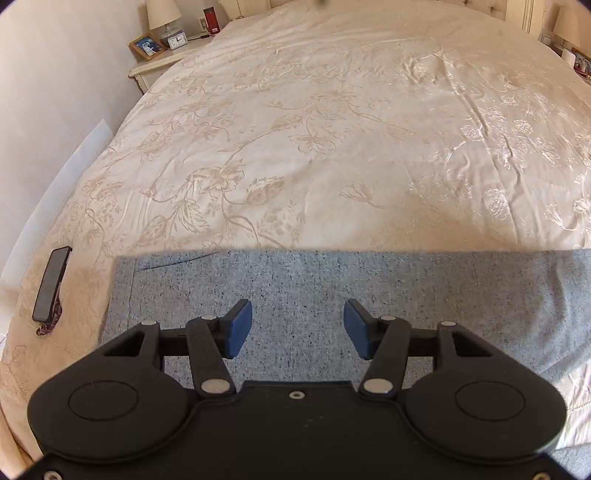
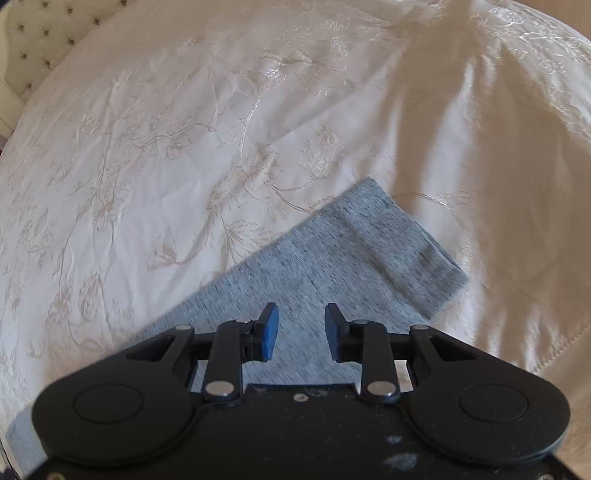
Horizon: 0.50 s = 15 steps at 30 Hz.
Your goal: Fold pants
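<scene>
Grey heathered pants [image 1: 332, 280] lie flat across the near edge of a cream floral bedspread [image 1: 314, 129]. In the left wrist view their waist end with a pocket seam is at the left. My left gripper [image 1: 297, 328] is open and empty, just above the pants. In the right wrist view the pants [image 2: 332, 258] run diagonally, with the cuffed leg end [image 2: 413, 243] at the right. My right gripper [image 2: 301, 332] is open and empty, over the leg a little short of the cuff.
A black phone [image 1: 51, 284] lies on the bed's left edge beside the pants. A nightstand [image 1: 162, 59] with a lamp, clock and photo frame stands at the far left. A tufted headboard [image 2: 44, 33] is at the far end. The bedspread [image 2: 221, 129] is wrinkled.
</scene>
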{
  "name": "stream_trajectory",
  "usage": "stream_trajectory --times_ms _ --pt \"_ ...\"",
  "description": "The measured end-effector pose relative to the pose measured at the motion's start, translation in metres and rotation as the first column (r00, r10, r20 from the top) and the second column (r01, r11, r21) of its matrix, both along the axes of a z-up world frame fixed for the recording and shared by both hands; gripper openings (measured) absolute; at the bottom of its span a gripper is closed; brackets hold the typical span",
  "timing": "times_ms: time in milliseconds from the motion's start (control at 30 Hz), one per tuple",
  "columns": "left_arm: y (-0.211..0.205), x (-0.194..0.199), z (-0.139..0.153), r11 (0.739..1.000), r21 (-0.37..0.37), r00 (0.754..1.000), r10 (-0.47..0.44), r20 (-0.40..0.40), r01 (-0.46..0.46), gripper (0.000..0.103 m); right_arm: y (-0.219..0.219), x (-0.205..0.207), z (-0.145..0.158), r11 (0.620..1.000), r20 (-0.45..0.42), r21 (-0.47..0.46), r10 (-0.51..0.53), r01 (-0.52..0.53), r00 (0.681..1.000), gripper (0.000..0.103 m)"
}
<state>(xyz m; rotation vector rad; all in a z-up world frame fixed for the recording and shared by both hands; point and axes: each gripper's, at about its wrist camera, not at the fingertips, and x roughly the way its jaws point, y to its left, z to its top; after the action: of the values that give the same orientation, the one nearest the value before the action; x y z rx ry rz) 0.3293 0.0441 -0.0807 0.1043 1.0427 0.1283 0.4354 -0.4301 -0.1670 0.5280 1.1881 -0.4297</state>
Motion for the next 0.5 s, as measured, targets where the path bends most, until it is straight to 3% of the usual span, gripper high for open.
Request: stream_trajectory --times_ms 167,367,500 --pt "0.015 0.007 -0.009 1.0 -0.026 0.999 0.017 -0.032 -0.018 0.061 0.004 0.068 -0.038 0.997 -0.082 -0.013 -0.081 0.08 0.993 0.029" --pt "0.032 0.021 -0.022 0.999 -0.02 0.998 0.027 -0.064 -0.029 0.061 0.01 0.101 -0.08 0.986 -0.237 -0.134 -0.129 0.099 0.963 0.027" --pt "0.051 0.046 -0.031 0.993 -0.081 0.991 0.075 -0.111 -0.084 0.061 0.012 0.082 -0.077 0.979 -0.216 -0.136 -0.177 0.15 0.96 0.002"
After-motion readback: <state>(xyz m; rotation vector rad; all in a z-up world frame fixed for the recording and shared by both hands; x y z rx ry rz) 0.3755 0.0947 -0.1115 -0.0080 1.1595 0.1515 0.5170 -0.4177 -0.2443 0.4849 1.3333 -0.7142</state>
